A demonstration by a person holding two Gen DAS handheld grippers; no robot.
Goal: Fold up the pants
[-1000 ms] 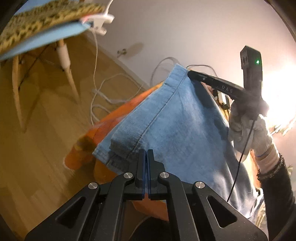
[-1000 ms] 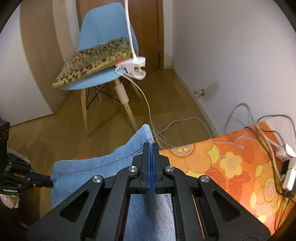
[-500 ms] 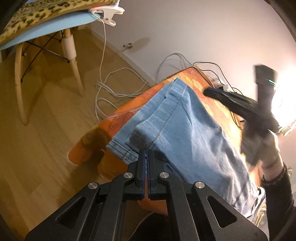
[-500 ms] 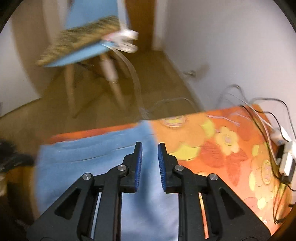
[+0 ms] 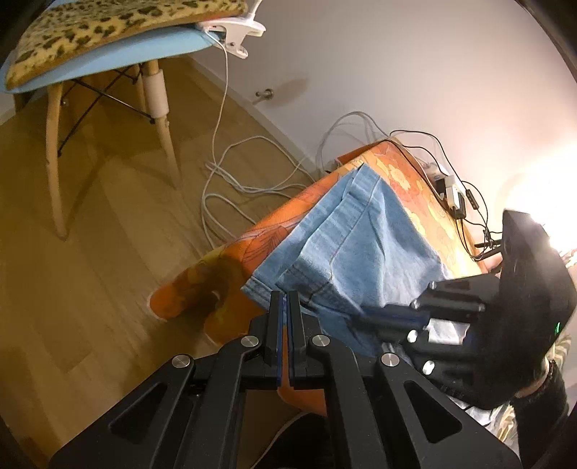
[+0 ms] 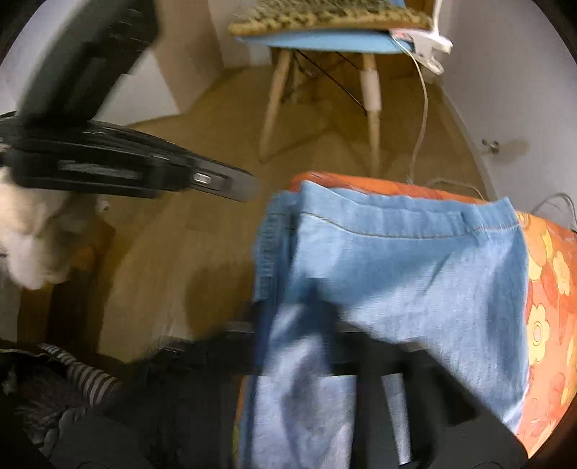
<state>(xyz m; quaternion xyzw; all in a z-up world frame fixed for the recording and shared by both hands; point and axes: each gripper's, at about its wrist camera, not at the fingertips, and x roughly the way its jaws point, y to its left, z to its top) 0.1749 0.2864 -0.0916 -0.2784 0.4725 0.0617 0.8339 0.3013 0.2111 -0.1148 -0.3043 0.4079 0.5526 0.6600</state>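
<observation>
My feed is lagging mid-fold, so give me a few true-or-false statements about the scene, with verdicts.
1. The jeans lie on an orange flowered cover. True.
2. The chair seat is red. False: it is blue, with a leopard-print cushion on top.
3. A white clip is clamped to the chair seat's edge. True.
4. The left tongs stand wide open. False: they are shut.

The light blue denim pants (image 5: 364, 249) lie folded over on the orange flowered surface, centre right of the left view, waistband hanging slightly past its near edge.
</observation>
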